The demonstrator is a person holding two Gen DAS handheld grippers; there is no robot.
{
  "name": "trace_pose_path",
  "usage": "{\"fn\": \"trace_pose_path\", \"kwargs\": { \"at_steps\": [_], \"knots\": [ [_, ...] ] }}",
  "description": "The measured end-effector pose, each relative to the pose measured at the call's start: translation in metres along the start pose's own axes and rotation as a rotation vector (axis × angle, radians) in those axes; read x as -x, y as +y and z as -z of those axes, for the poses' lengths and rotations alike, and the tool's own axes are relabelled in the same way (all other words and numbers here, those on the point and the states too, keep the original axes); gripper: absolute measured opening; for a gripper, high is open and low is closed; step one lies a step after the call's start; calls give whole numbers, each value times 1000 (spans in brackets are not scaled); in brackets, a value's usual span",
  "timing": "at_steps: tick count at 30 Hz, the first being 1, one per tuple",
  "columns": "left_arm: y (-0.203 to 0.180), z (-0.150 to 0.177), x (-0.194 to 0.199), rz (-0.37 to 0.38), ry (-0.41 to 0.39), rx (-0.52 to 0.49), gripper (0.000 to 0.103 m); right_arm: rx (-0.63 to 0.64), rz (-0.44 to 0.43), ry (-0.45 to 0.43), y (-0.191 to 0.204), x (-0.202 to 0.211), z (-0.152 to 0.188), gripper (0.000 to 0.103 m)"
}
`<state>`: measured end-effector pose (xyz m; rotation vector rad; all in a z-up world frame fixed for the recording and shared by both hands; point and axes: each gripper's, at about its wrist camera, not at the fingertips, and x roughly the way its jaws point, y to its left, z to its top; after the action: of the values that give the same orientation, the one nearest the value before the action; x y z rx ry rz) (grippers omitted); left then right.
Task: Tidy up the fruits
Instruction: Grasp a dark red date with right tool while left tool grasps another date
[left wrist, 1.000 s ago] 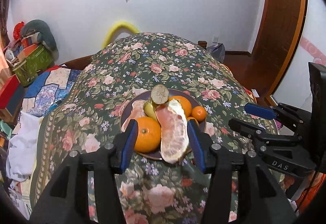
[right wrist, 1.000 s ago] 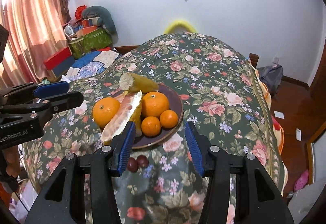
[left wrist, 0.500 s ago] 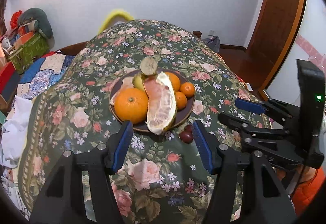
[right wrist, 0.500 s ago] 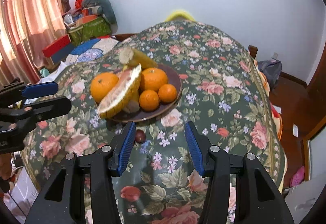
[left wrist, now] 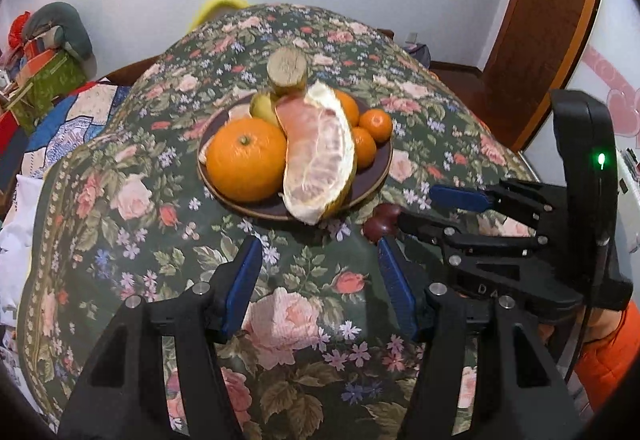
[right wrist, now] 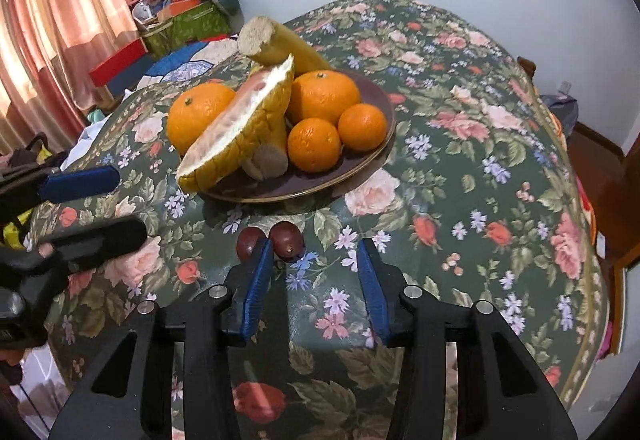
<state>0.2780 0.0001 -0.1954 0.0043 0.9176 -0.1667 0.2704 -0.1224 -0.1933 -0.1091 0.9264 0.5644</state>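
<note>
right claw [right wrist: 316, 268] gapes wide, two dark red fruits [right wrist: 285, 236] on the cloth just beyond its left fingertip.

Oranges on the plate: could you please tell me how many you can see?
4: large orange at the left, large orange behind the pomelo wedge, two small oranges at the right. More may be hidden.

A plate [right wrist: 372, 164] sits on the surface [right wrist: 460, 168], carrying a pomelo wedge [right wrist: 240, 128] at centre, one large orange [right wrist: 198, 116] at its 9 o'clock, another [right wrist: 324, 94] at its 2 o'clock, and two small oranges [right wrist: 314, 144] side by side at 4 o'clock. A cut stalk [right wrist: 276, 42] lies at 12 o'clock. Two small round fruits [right wrist: 286, 238], touching, lie on the surface just off the plate's rim at 6 o'clock.
</note>
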Motion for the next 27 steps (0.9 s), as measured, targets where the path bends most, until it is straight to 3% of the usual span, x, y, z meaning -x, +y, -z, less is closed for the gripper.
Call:
{"fn": "trace_pose_path", "kwargs": {
  "at_steps": [9, 14, 24, 27],
  "knots": [
    [-2, 4, -16, 29, 36, 1, 46, 10, -53, 1, 6, -6, -5, 29],
    [-8, 6, -18, 24, 38, -20, 45, 3, -115, 7, 7, -9, -4, 13],
    [-21, -1, -27, 40, 44, -44, 45, 3, -79, -13, 0, 1, -1, 12],
    [-27, -3, -35, 52, 56, -54, 39, -11, -65, -26, -9, 8, 0, 12]
  ]
}}
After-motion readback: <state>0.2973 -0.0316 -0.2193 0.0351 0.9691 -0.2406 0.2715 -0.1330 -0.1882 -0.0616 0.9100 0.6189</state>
